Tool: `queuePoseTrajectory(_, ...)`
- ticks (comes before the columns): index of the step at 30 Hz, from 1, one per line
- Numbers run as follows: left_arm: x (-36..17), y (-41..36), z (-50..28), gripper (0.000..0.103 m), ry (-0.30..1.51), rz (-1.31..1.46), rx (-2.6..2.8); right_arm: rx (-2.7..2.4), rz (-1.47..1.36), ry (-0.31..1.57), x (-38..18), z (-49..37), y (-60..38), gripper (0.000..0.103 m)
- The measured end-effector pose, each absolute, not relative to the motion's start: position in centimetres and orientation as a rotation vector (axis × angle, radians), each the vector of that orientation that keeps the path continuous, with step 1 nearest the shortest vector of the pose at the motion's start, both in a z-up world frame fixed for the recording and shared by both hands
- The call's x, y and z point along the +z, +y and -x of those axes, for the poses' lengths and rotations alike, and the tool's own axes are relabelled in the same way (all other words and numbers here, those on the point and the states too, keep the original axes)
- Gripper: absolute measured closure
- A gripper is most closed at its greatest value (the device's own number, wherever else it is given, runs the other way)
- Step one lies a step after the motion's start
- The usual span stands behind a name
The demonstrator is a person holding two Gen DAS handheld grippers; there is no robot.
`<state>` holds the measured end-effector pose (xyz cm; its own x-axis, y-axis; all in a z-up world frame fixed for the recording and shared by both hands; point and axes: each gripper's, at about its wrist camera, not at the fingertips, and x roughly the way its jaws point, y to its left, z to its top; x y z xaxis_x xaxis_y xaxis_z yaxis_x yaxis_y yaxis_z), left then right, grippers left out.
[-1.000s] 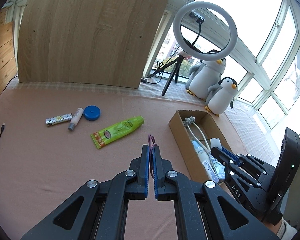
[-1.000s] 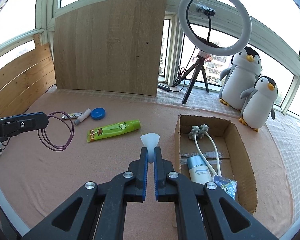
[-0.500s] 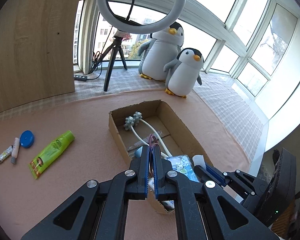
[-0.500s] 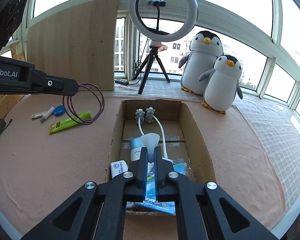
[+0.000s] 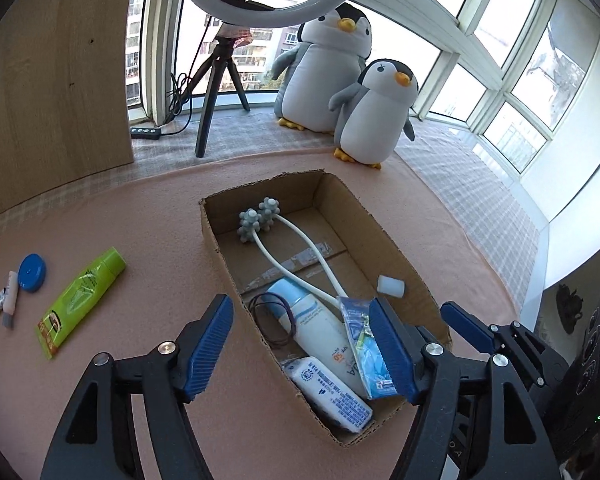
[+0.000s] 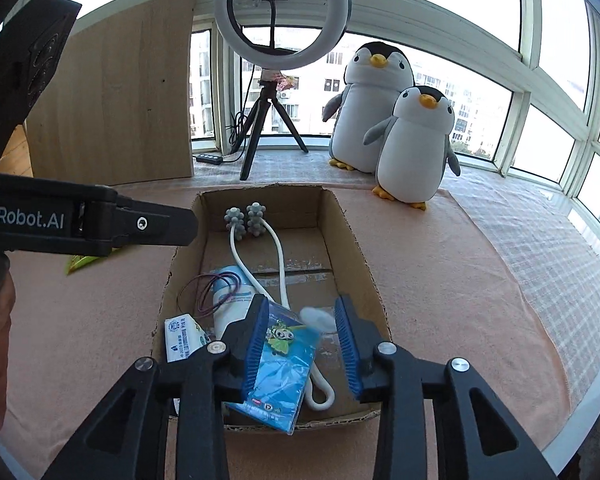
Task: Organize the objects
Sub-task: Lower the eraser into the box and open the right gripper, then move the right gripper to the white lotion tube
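My left gripper [image 5: 300,302] hangs over the near end of the cardboard box [image 5: 220,248], its jaws opening with nothing between them. The purple hair ties [image 5: 270,320] lie loose in the box beside the white bottle [image 5: 319,328]. My right gripper [image 6: 301,302] is also above the box [image 6: 355,248] with its jaws opening. The small white piece [image 6: 317,316] sits free below them, near the box's right wall [image 5: 389,286]. A green tube [image 5: 82,300], a blue disc [image 5: 32,272] and a small tube [image 5: 10,296] lie on the pink cloth to the left.
The box also holds a white massager [image 6: 246,220], a tissue pack [image 6: 182,336] and a blue packet [image 6: 284,364]. Two plush penguins [image 6: 415,140], a ring light on a tripod [image 6: 268,128] and a wooden board [image 6: 112,100] stand behind.
Both grippers moved from the cloth to above the box and went from shut to open. The hair ties left the left gripper and the white piece left the right one; both are now in the box.
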<state>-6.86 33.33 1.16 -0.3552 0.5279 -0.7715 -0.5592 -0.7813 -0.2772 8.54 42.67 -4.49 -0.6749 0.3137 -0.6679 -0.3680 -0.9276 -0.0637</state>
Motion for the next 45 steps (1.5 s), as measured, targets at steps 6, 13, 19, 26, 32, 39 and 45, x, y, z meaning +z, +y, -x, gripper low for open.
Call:
queuePoseTrajectory(6, 0.5, 28.6, 7.0, 0.029, 0.001, 1.245, 2.216, 2.584, 1.014, 0.122, -4.4, -8.6, 41.6, 0.072)
queuePoseTrajectory(13, -0.4, 20.8, 7.1, 0.029, -0.096, 1.303, 2.311, 2.636, 1.053, 0.088, -4.1, -7.0, 38.8, 0.071)
queuePoseTrajectory(19, -1.2, 12.7, 7.0, 0.029, -0.197, 1.351, 2.422, 2.74, 1.115, 0.025, -4.3, -3.4, 33.8, 0.068)
queuePoseTrajectory(26, -2.3, 2.5, 6.4, 0.029, -0.337, 1.411, 2.553, 2.883, 1.224, -0.04, -5.6, 1.7, 26.4, 0.066)
queuePoseTrajectory(32, -3.9, -6.1, 5.1, 0.029, -0.455, 1.473, 2.654, 2.994, 1.326, -0.081, -8.0, 6.3, 19.2, 0.066)
queuePoseTrajectory(39, -6.6, -13.4, 3.0, 0.029, -0.572, 1.557, 2.7, 3.002, 1.493, -0.063, -12.9, 14.1, 12.1, 0.066)
queuePoseTrajectory(45, -7.9, -15.8, 2.2, 0.029, -0.637, 1.58, 2.711, 2.934, 1.483, -0.022, -14.7, 18.7, 10.7, 0.066)
